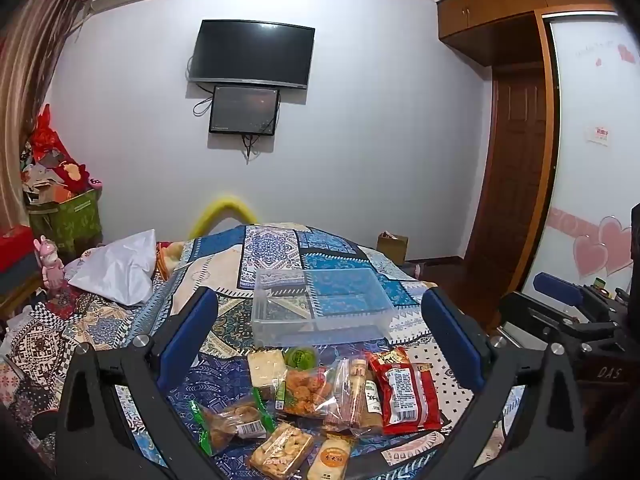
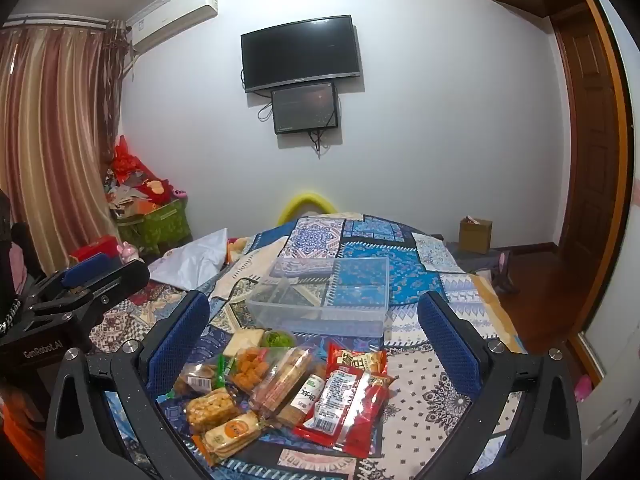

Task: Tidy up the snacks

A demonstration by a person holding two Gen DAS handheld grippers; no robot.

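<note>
Crinkling plastic snack packets [image 1: 320, 400] beside clear rectangular box [image 1: 320, 308]

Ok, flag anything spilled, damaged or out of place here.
Nothing spilled or torn. The snack packets lie in a loose overlapping heap on the patterned cloth, all outside the empty clear bin.

In the left wrist view the round cracker pack [image 1: 330, 458] at the near edge of the patterned bedspread [image 1: 224, 384] is cut off by the bottom of the picture, and the right gripper [image 1: 560, 292] shows only in part at the right edge. The print on the red packet [image 2: 344, 396] is too small to read, and the packs under it are largely covered. The clear plastic box [image 2: 320, 300] hides the cloth's pattern only faintly, and whether it has inner dividers cannot be told.
</note>
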